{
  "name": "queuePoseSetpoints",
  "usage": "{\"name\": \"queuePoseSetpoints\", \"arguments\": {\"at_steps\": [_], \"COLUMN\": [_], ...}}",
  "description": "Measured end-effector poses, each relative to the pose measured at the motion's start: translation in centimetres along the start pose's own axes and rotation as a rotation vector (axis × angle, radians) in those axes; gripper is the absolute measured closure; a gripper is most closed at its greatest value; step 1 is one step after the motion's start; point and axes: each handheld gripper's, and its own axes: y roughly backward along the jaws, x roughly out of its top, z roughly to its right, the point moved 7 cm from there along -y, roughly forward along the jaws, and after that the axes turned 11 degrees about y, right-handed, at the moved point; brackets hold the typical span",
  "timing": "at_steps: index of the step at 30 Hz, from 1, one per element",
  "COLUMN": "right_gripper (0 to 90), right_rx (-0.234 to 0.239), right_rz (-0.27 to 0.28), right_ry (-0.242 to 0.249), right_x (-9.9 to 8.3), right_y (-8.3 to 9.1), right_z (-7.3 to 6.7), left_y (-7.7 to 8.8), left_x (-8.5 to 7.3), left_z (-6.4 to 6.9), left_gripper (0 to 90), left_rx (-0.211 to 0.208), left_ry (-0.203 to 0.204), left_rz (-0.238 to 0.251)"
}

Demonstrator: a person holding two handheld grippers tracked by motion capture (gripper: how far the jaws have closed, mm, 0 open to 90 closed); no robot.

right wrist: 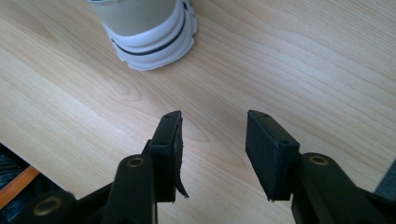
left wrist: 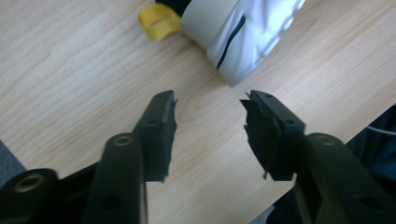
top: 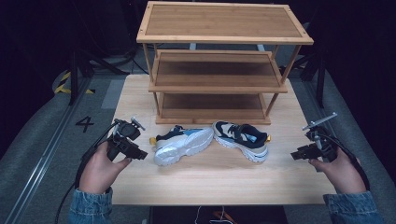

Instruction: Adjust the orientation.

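High view: two sneakers lie on the wooden table (top: 140, 184) before the three-tier shelf (top: 219, 60). The left sneaker (top: 183, 144) lies just beside the left gripper (top: 140, 155); the right sneaker (top: 241, 138) lies near the right gripper (top: 295, 155).

Left gripper view: jaws apart, nothing between them; the sneaker's heel and yellow pull tab (left wrist: 159, 21) lie ahead.

Right gripper view: jaws apart, empty; a sneaker end lies ahead.

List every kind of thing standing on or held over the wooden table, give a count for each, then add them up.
Sneakers: 2, the left sneaker and the right sneaker
Wooden shelf rack: 1
Hand-held grippers: 2, the left gripper and the right gripper
Total: 5
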Motion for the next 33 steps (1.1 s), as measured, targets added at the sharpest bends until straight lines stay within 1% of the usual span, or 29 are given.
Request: {"name": "queuePoseSetpoints", "arguments": {"at_steps": [1, 2, 3, 4, 5, 7, 9, 10, 11, 13, 15, 16, 17, 18, 19, 21, 22, 23, 25, 27, 28, 29, 30, 31, 32, 33], "right_gripper": [60.1, 62.3, 64.7, 67.0, 68.6, 71.5, 73.4, 74.4, 75.3, 77.0, 77.3, 77.4, 77.3, 77.4, 77.5, 77.5, 77.5, 77.4, 76.5, 76.0, 76.0, 76.0, 75.9, 75.9, 75.7, 75.5], "right_rx": [0.007, 0.015, 0.017, 0.022, 0.025, 0.017, 0.006, 0.002, 0.004, -0.001, -0.004, -0.005, -0.004, -0.005, -0.005, -0.004, -0.002, -0.006, -0.003, 0.0, 0.001, 0.002, 0.004, 0.005, 0.005, 0.004], "right_rz": [-0.005, -0.009, -0.013, -0.012, -0.009, -0.002, 0.006, 0.01, 0.014, 0.015, 0.018, 0.015, 0.013, 0.013, 0.012, 0.011, 0.014, 0.015, 0.013, 0.011, 0.006, 0.002, 0.001, 0.002, 0.002, 0.002], "right_ry": [0.008, 0.012, 0.017, 0.015, 0.014, 0.015, 0.012, 0.012, 0.002, 0.007, 0.006, 0.01, 0.014, 0.016, 0.021, 0.02, 0.013, 0.017, 0.007, 0.008, 0.013, 0.013, 0.018, 0.018, 0.017, 0.015], "right_x": [0.0, 0.0, -0.1, -0.1, -0.2, -0.3, -0.5, -0.5, -0.6, -0.7, -0.7, -0.8, -0.9, -0.9, -1.0, -1.1, -1.2, -1.3, -1.4, -1.6, -1.6, -1.7, -1.7, -1.7, -1.7, -1.6], "right_y": [0.0, -0.1, -0.1, -0.1, 0.0, 0.1, 0.2, 0.2, 0.2, 0.2, 0.2, 0.2, 0.1, 0.0, 0.0, 0.1, 0.1, 0.1, 0.1, 0.0, -0.1, -0.2, -0.3, -0.3, -0.4, -0.4], "right_z": [-0.1, -0.3, -0.3, -0.4, -0.4, -0.4, -0.5, -0.5, -0.5, -0.6, -0.7, -0.7, -0.8, -0.9, -1.1, -1.2, -1.2, -1.2, -1.2, -1.3, -1.3, -1.4, -1.4, -1.5, -1.5, -1.5], "left_y": [0.0, -0.1, -0.2, -0.3, -0.3, -0.3, -0.3, -0.4, -0.4, -0.6, -0.6, -0.7, -0.9, -1.1, -1.2, -1.6, -1.9, -2.1, -2.6, -3.0, -3.2, -3.3, -3.5, -3.6, -3.7, -3.8], "left_x": [0.1, 0.1, 0.2, 0.3, 0.4, 0.8, 1.2, 1.5, 1.7, 2.3, 2.5, 2.8, 3.0, 3.3, 3.5, 3.8, 4.0, 4.1, 4.5, 4.7, 4.8, 4.8, 5.0, 4.9, 5.0, 5.0], "left_z": [0.2, 0.6, 0.9, 1.1, 1.3, 1.8, 2.2, 2.4, 2.5, 2.9, 3.0, 3.1, 3.1, 3.1, 3.2, 3.4, 3.7, 3.8, 3.9, 4.1, 4.1, 4.1, 4.0, 4.1, 4.0, 4.0], "left_gripper": [59.6, 65.1, 69.6, 73.8, 78.6, 84.4, 88.4, 88.4, 89.4, 89.5, 89.5, 89.5, 89.5, 89.5, 89.5, 89.5, 89.5, 89.5, 89.5, 89.5, 89.5, 89.5, 89.5, 89.5, 89.5, 89.5], "left_rx": [-0.018, -0.041, -0.046, -0.034, -0.034, -0.043, -0.05, -0.051, -0.047, -0.039, -0.037, -0.037, -0.041, -0.043, -0.051, -0.063, -0.074, -0.075, -0.077, -0.081, -0.076, -0.078, -0.073, -0.081, -0.077, -0.083], "left_ry": [0.005, -0.002, -0.01, -0.03, -0.038, -0.053, -0.064, -0.063, -0.073, -0.093, -0.093, -0.102, -0.097, -0.102, -0.093, -0.101, -0.104, -0.106, -0.121, -0.118, -0.121, -0.115, -0.129, -0.12, -0.125, -0.124], "left_rz": [-0.006, -0.021, -0.032, -0.036, -0.037, -0.036, -0.02, -0.007, -0.002, 0.02, 0.025, 0.031, 0.032, 0.034, 0.039, 0.027, 0.032, 0.023, 0.022, 0.011, 0.007, 0.002, 0.0, -0.005, -0.007, -0.007]}}
